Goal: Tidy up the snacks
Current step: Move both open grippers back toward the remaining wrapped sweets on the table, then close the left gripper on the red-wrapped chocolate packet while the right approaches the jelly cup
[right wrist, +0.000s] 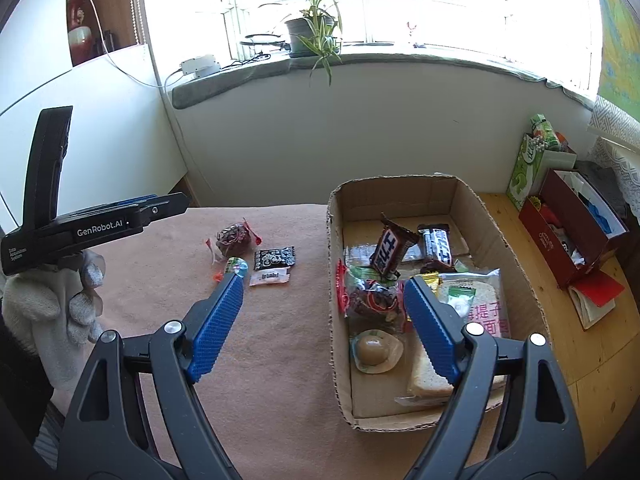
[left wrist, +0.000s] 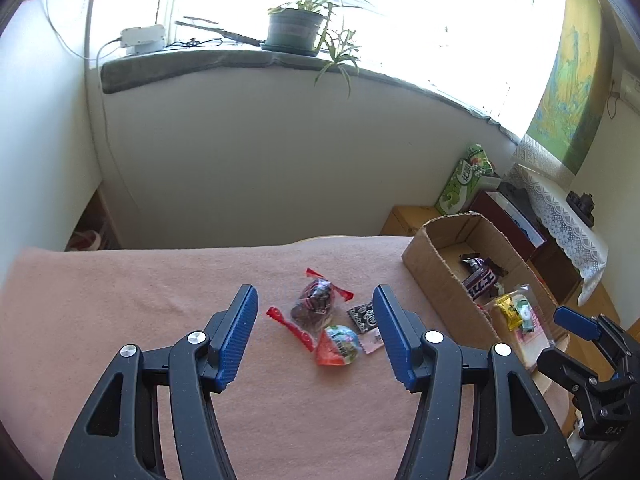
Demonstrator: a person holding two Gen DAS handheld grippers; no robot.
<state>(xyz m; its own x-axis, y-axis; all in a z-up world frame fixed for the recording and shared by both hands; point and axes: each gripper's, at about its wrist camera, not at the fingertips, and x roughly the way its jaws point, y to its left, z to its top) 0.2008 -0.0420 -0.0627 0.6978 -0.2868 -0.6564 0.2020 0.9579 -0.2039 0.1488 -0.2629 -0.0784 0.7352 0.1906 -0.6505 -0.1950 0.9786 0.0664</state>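
A few snacks lie loose on the pink cloth: a clear bag of dark candy with red ties (left wrist: 314, 305) (right wrist: 233, 236), a black packet (left wrist: 362, 315) (right wrist: 275, 258), a small white sachet (right wrist: 269, 277), and a round red-and-green sweet (left wrist: 338, 345) (right wrist: 237, 266). A cardboard box (left wrist: 434, 270) (right wrist: 334, 320) at the right holds chocolate bars (right wrist: 390, 251), a bread pack (right wrist: 486, 312) and other snacks. My left gripper (left wrist: 316, 334) is open above the loose snacks. My right gripper (right wrist: 324, 316) is open and empty over the box's left wall.
The cloth covers a wooden table (right wrist: 560, 332). A red box (right wrist: 568, 236) and a green tissue box (right wrist: 528, 168) stand at the right rear. A potted plant (right wrist: 312, 36) sits on the windowsill behind. A gloved hand (right wrist: 48, 312) holds the left gripper.
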